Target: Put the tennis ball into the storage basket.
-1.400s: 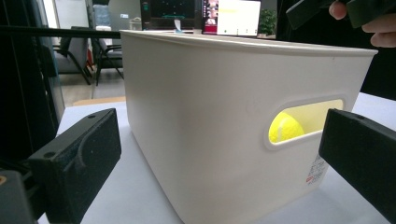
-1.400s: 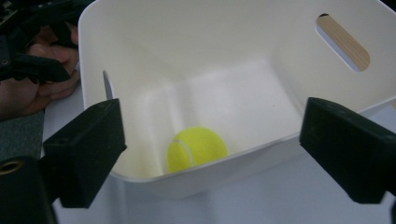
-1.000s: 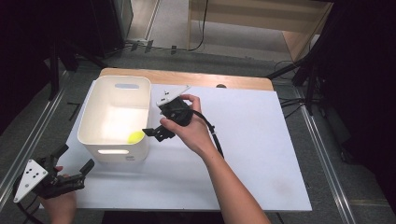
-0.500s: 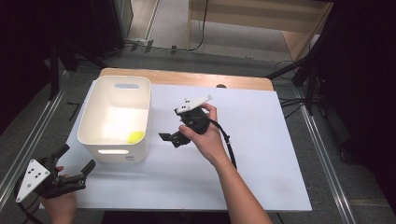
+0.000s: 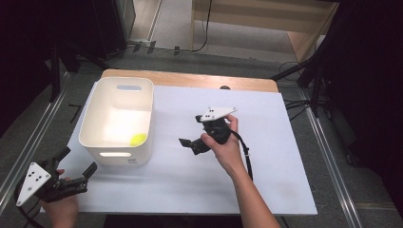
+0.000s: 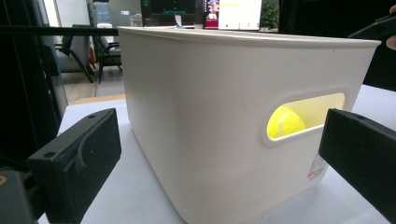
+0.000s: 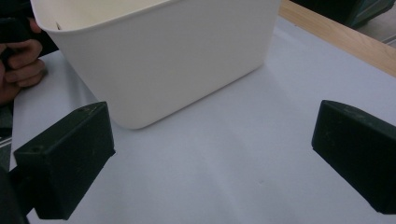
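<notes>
At the lower left of the high view the left hand-held gripper rests at the table edge, jaws spread wide with nothing between them, aimed at the near wall of the white bin. In the left gripper view that wall stands just ahead of the jaws, and the yellow ball shows through the handle slot. From above, the ball lies on the bin floor in its near right corner.

Right of the bin, near the middle of the frame, the right hand-held gripper hovers over bare table, also gaping and empty, pointing back toward the bin.

A likely risk: either set of jaws, swung carelessly, could knock the light bin and shove or tip it, sending the ball rolling. Reaching in for the ball, a jaw could catch on the rim.

Count: one bin, one ball, two hand-held grippers, one table.
</notes>
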{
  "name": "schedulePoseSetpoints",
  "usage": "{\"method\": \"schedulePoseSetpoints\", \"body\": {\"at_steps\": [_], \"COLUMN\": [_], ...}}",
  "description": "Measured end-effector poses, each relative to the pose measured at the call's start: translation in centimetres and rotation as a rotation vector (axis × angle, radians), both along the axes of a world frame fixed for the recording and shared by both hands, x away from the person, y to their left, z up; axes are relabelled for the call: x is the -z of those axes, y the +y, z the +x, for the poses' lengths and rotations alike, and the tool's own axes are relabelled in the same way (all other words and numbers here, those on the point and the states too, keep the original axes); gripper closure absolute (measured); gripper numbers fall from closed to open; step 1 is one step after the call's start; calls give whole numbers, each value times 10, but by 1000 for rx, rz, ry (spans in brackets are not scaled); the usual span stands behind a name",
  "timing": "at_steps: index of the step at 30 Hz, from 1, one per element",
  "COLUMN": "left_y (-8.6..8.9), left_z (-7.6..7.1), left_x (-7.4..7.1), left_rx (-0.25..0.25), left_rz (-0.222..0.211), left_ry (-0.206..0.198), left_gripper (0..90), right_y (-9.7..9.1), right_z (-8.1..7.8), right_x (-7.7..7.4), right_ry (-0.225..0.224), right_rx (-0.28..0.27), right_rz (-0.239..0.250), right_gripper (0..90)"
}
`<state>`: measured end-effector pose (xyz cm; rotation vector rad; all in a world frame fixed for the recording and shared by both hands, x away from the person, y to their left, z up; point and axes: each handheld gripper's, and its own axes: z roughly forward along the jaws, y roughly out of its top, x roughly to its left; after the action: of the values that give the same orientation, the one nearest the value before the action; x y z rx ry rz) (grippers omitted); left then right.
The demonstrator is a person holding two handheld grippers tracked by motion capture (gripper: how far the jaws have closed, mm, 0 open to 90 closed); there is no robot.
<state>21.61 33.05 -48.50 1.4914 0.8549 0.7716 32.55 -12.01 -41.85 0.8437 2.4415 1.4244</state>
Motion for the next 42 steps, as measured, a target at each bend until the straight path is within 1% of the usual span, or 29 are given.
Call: {"method": "schedulePoseSetpoints", "body": {"at_steps": [7, 12, 19, 22, 33, 39, 42], "left_y": [0, 0, 0, 0, 0, -1, -1], "left_z": [0, -1, -1, -1, -1, -1, -1], "left_x": [0, 0, 0, 0, 0, 0, 0], "left_rx": [2, 8, 9, 7, 6, 8, 9], "left_rz": [6, -2, -1, 9, 9, 10, 10], "left_ry": [4, 1, -2, 2, 4, 0, 1], "left_gripper": [0, 0, 0, 0, 0, 0, 0], "right_y": [-19, -32, -48, -54, -77, -90, -98], "right_z": [-6, -11, -17, -20, -30, -36, -39], "right_x": [8, 13, 19, 22, 32, 36, 37], "right_ry": [-3, -2, -10, -10, -12, -8, -14], "right_rx": [37, 60, 92, 105, 148, 169, 180], "right_rz": [13, 23, 31, 42, 66, 77, 85], "right_gripper": [0, 0, 0, 0, 0, 0, 0]}}
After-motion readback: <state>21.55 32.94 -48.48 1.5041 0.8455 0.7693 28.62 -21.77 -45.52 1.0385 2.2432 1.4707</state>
